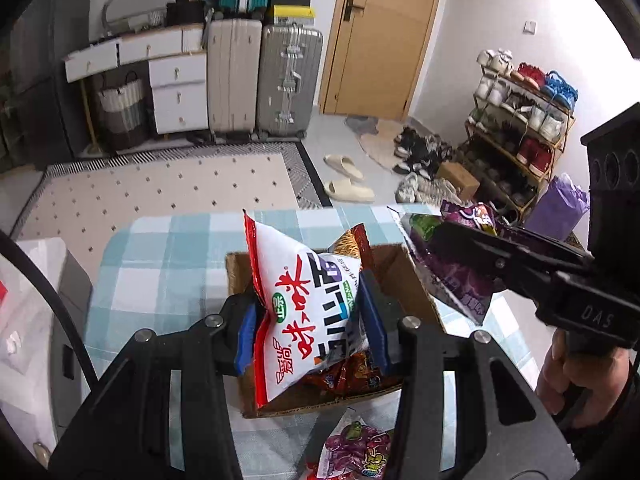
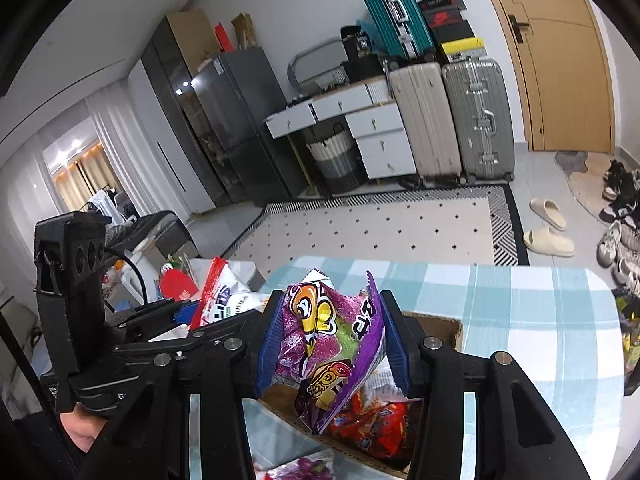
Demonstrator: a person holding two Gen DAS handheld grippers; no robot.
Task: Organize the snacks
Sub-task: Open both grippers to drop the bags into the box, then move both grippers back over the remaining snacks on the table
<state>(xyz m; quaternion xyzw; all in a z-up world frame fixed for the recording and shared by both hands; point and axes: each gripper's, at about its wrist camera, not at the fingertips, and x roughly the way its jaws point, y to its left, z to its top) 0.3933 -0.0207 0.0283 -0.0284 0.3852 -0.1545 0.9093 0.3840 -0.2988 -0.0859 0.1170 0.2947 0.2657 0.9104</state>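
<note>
You're mid-load: left gripper (image 1: 310, 320) jaws pinch a white noodle pack (image 1: 304, 312), right gripper (image 2: 330, 344) jaws clamp a purple candy bag (image 2: 332, 344), both w/ the cardboard box (image 1: 404, 276) just below. Next: lower, release inside.

Snack packets (image 1: 352, 376) in box (image 1: 404, 276), box on table (image 1: 168, 264).

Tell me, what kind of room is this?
Probably the entry area of someone's home. A shoe rack full of shoes stands near a wooden door, slippers lie on the floor, and suitcases are parked against the wall beside white drawers.
</note>
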